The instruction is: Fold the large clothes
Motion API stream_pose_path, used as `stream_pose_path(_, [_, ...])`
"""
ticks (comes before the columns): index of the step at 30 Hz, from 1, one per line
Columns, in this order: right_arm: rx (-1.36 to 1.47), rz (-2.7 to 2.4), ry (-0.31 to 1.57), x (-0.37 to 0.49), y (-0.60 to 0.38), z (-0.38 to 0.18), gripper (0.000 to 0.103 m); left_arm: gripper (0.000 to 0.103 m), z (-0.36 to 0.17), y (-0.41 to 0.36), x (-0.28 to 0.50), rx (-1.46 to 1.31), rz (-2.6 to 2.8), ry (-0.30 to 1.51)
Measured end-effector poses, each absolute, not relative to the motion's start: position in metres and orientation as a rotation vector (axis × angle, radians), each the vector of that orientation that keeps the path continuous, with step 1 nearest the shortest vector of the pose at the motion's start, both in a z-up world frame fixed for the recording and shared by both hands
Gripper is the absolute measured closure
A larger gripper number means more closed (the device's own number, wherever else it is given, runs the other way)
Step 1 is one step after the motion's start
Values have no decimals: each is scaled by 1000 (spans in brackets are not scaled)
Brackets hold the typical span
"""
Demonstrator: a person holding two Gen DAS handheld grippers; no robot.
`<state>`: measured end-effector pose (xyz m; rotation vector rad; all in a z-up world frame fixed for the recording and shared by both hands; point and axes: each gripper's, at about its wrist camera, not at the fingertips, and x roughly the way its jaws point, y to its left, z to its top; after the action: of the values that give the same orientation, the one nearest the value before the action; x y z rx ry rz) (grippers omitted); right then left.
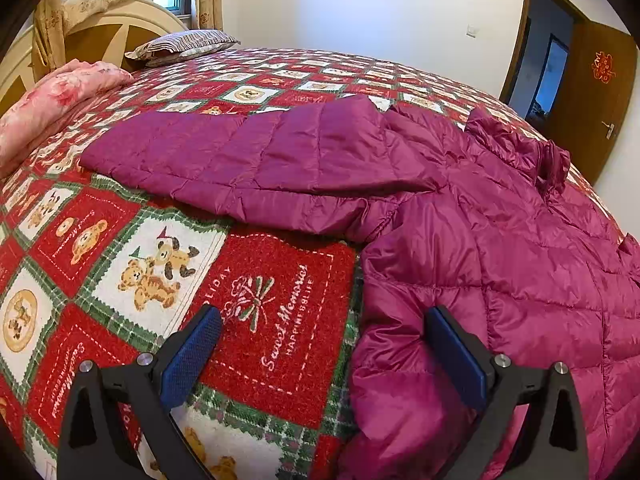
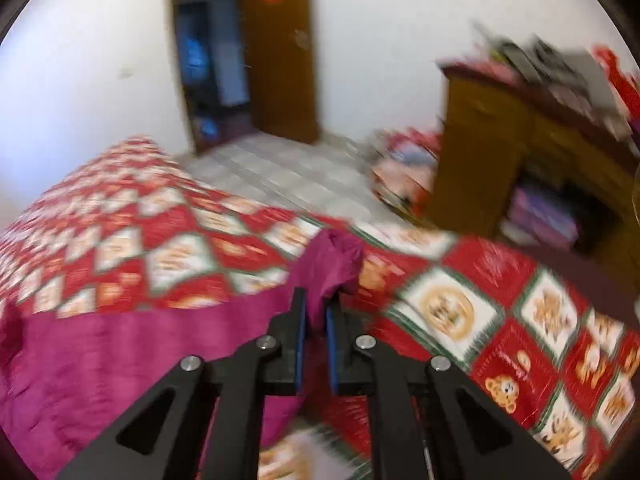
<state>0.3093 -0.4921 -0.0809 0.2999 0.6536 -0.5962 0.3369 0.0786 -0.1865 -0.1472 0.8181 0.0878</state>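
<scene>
So the jacket (image 1: 460,208) is spread out on the bed (image 1: 280,272), its body toward the near edge and one sleeve (image 1: 240,160) stretched flat across the quilt toward the headboard end. That makes sense for folding: you lay a puffy thing flat first so the sleeves can be brought in over the body.

The left gripper (image 1: 320,344) sits low over the bed with its jaws wide, holding nothing. One blue pad (image 1: 456,356) rests right against the jacket's side edge, the other pad is over bare quilt, so the edge lies between them but isn't pinched. My guess is it's lined up to grab that side.

The right gripper (image 2: 316,312) is the busy one. Its jaws are narrow and clamped on a bunch of purple fabric (image 2: 332,260), which sticks up past the fingertips. Looks like a corner or a cuff of the jacket, can't tell which. Holding it pinched like that is probably for carrying it over onto the body.

The left view is sharp and gives the whole layout: sleeve, collar, pillow (image 1: 184,44), pink bedding (image 1: 52,100) at the head of the bed. It doesn't show the right gripper at all. The right view is blurry, but it's the only one showing the actual grip, plus the bed's far corner and a wooden cabinet (image 2: 532,168) beyond it.
</scene>
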Motion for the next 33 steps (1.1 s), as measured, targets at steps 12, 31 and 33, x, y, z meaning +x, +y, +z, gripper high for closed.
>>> stream_pose_path(12, [196, 31, 602, 342, -243, -26, 92, 1, -188, 85, 331, -187, 58, 788])
stream_pose_path(31, [191, 510, 867, 389, -32, -143, 81, 1, -190, 91, 327, -230, 25, 749])
stream_pose_path(33, [214, 539, 905, 391, -31, -148, 57, 1, -190, 91, 326, -232, 23, 746])
